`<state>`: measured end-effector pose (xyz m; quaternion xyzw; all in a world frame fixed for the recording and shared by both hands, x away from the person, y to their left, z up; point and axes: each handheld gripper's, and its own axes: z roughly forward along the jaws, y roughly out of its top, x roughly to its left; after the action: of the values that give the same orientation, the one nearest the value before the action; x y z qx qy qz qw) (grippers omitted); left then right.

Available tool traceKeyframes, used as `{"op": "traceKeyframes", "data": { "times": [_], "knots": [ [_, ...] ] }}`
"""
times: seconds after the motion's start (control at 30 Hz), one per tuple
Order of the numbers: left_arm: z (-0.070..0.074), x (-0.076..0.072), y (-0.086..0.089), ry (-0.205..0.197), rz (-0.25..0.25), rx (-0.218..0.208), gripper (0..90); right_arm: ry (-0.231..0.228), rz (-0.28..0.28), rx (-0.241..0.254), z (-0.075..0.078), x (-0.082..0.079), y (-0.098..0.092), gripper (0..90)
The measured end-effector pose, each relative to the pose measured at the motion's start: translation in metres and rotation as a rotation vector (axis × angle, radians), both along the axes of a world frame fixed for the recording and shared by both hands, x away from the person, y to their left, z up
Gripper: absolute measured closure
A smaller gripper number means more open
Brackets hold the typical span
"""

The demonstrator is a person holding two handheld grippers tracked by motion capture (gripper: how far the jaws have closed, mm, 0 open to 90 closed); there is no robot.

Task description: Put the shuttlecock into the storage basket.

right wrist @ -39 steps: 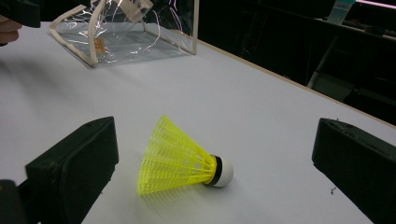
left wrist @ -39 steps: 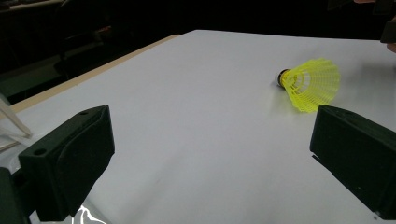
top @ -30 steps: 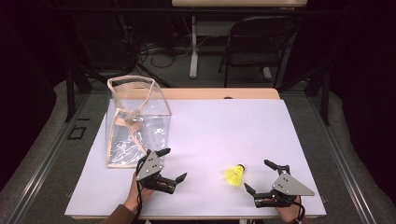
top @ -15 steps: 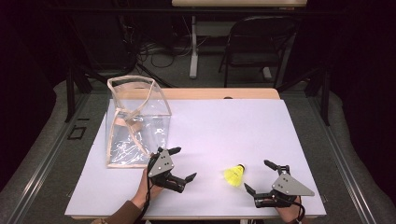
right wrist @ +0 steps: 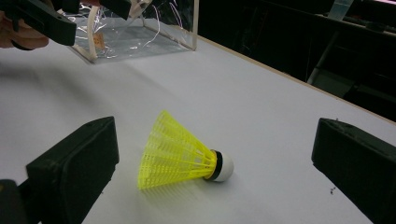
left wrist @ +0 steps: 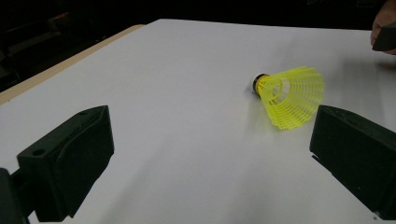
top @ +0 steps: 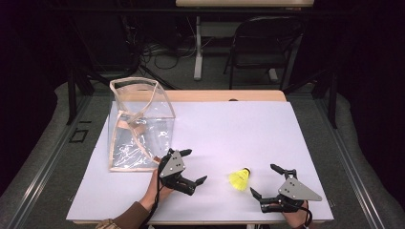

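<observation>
Flanking the yellow plastic-skirted shuttlecock (top: pixel 239 179) lying on its side on the white table sheet (top: pixel 224 129), the left gripper (top: pixel 184 169) and right gripper (top: pixel 267 183) both stand wide-jawed and empty, neither touching it. By my judgement this is the approach stage: next, one gripper must close around the skirt or cork. The clear plastic bag with beige trim (top: pixel 138 126) stands open at the far left; contents cannot be confirmed.

The right claw (top: pixel 261 180) is running off the frame's bottom edge at 6 o'clock in the high view; the clear bag (right wrist: pixel 135 28) is getting cropped at 11 o'clock in the right gripper view.
</observation>
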<state>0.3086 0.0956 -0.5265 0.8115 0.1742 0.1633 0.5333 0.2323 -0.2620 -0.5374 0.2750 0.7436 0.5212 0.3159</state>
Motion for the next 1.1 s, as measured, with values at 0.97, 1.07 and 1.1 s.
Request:
{"op": "traceKeyframes", "data": {
  "times": [0.97,1.07,1.1],
  "knots": [
    [-0.002,0.010,-0.042,0.029,-0.067,0.037,0.0,0.005,0.001,-0.002,0.000,0.000,0.000,0.3],
    [-0.003,0.011,-0.046,0.032,-0.076,0.041,0.0,0.005,0.001,-0.001,0.000,0.000,0.000,0.3],
    [-0.003,0.011,-0.047,0.037,-0.080,0.045,0.0,0.005,0.001,-0.002,0.000,0.000,0.000,0.3]
  ]
}}
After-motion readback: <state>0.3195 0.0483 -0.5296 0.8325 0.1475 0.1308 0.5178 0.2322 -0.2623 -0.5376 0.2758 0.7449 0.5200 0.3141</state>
